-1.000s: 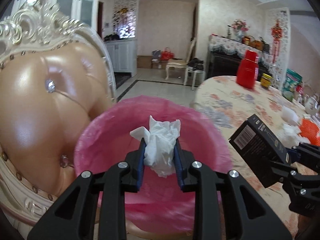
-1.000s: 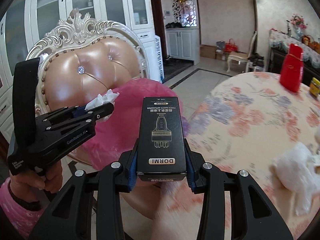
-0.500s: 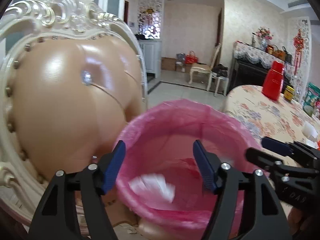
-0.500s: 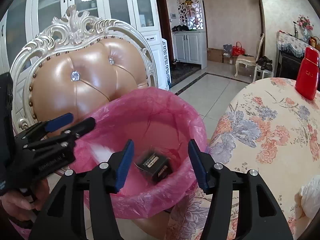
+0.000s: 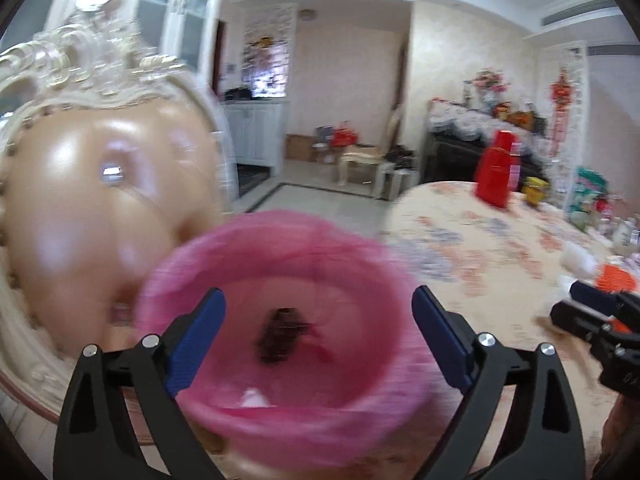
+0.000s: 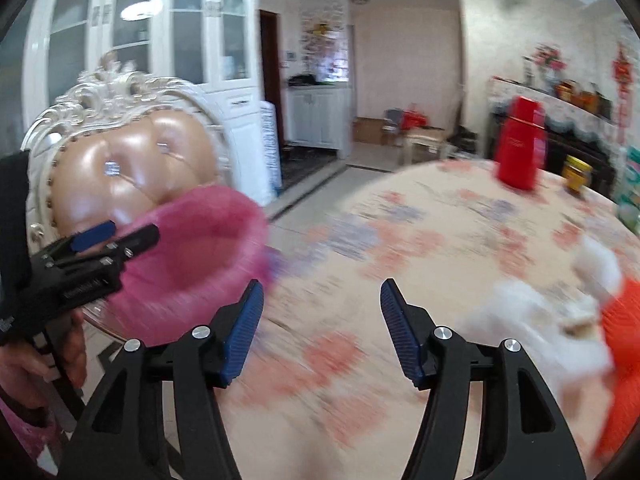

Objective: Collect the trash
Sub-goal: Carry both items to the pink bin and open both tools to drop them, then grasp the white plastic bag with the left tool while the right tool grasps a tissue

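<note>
A bin lined with a pink bag (image 5: 280, 432) stands in front of my left gripper (image 5: 318, 340), whose jaws are opening wide with nothing between them. Inside the bin lie a dark box (image 5: 282, 334) and a scrap of white tissue (image 5: 254, 398). My right gripper (image 6: 322, 332) hovers over the floral tablecloth (image 6: 420, 220), its jaws opening and empty. The pink bin (image 6: 192, 248) sits to its left. White crumpled tissues (image 6: 516, 312) and an orange wrapper (image 6: 624, 344) lie on the table at the right. Both views are blurred.
An ornate cream chair with a tan padded back (image 5: 92, 208) stands behind the bin. A red container (image 6: 520, 148) and a yellow jar (image 6: 576, 170) stand at the table's far side. A hand (image 6: 60, 352) holds the left gripper.
Both grippers let go: the tissue and the black box dropped into the pink bin. The jaws spread wider. The right gripper swung right, away from the bin and over the table.
</note>
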`<act>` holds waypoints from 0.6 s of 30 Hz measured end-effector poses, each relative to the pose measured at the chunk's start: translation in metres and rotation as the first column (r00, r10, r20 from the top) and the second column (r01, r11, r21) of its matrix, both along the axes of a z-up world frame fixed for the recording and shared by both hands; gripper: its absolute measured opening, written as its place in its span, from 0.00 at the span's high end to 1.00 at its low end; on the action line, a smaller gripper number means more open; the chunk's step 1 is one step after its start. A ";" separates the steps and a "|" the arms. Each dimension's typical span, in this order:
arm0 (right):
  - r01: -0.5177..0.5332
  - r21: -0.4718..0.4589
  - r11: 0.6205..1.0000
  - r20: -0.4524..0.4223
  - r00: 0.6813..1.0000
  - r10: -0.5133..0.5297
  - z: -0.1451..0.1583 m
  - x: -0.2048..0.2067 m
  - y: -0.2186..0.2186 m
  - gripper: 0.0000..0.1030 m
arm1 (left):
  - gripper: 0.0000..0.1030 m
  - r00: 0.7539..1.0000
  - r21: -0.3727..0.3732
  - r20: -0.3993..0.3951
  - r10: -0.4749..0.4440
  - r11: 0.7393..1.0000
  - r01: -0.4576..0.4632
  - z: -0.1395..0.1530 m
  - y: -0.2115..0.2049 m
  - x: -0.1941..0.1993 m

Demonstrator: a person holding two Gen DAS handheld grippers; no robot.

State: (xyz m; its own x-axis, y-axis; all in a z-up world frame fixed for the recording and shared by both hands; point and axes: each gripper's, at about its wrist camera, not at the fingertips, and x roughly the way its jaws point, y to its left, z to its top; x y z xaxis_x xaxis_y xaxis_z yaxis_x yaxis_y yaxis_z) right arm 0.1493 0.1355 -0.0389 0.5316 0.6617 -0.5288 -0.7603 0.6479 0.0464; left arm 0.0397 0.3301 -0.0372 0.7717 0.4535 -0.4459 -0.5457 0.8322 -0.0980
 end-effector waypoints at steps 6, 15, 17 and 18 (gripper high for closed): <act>0.245 -0.002 0.970 -0.039 0.969 -0.245 -0.010 0.019 -0.100 0.42 | 0.11 0.980 -0.103 0.006 -0.198 0.975 0.197 -0.006 -0.058 0.042; 0.575 0.030 0.818 -0.059 0.818 -0.573 -0.021 0.034 -0.252 0.40 | 0.11 0.919 -0.105 -0.059 -0.389 0.918 0.381 -0.020 -0.151 0.094; 0.637 0.031 0.770 -0.073 0.770 -0.634 -0.024 0.040 -0.279 0.40 | 0.11 0.908 -0.109 -0.072 -0.412 0.909 0.403 -0.023 -0.167 0.101; 0.668 0.027 0.744 -0.092 0.743 -0.663 -0.026 0.045 -0.294 0.40 | 0.11 0.904 -0.109 -0.077 -0.420 0.905 0.411 -0.024 -0.171 0.105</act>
